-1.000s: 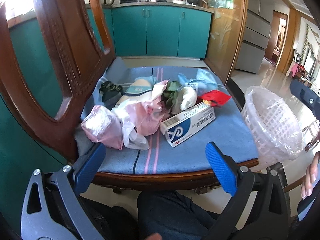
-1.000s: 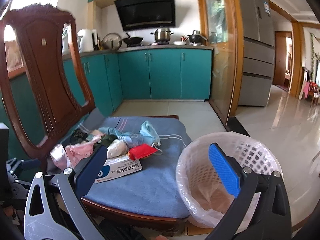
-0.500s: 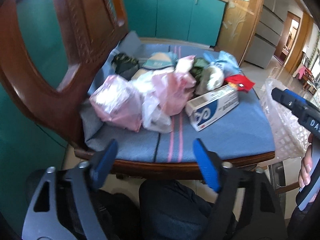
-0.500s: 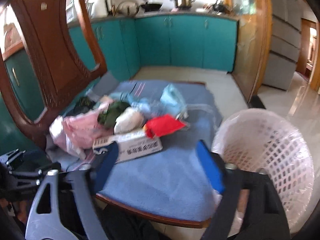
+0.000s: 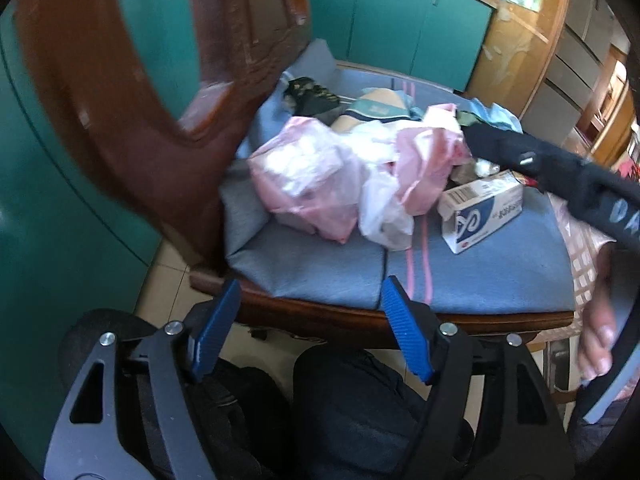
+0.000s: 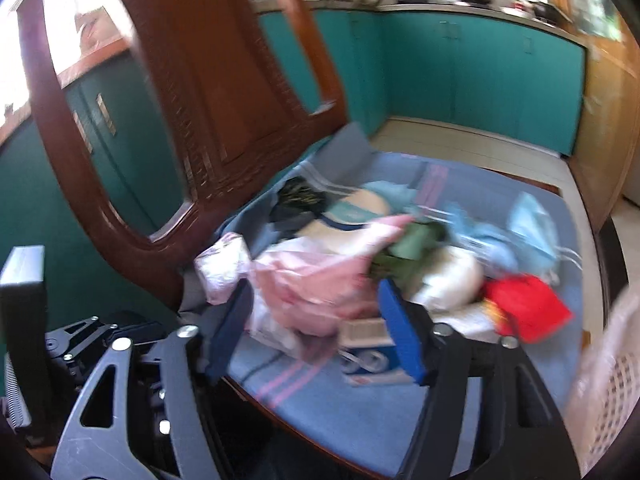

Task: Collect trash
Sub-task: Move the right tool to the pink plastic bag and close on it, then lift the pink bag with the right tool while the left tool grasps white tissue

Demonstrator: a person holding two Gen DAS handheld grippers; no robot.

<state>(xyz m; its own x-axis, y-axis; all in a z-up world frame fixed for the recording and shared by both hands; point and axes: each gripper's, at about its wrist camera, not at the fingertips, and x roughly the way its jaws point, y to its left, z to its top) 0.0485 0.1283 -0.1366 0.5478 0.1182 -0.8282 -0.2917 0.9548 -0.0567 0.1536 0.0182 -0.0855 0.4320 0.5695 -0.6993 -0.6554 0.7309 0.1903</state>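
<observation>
Right now a carved wooden chair [image 6: 192, 128] bears a blue cushion [image 5: 460, 272] heaped with trash: pink plastic bags [image 5: 316, 176], a medicine box [image 5: 480, 212], a red wrapper [image 6: 524, 308]. Both the left gripper [image 5: 308, 328] and right gripper [image 6: 316, 336] are spreading wider, empty, near the pile.

Teal kitchen cabinets [image 6: 480, 76], carved wooden chair [image 6: 224, 92], pale tiled floor [image 6: 460, 140], daylight

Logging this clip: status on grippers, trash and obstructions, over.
Left hand-held gripper and right hand-held gripper both opening, nothing held. Trash pile on chair cushion: pink plastic bags, medicine box. Basket at right; path unobstructed.
</observation>
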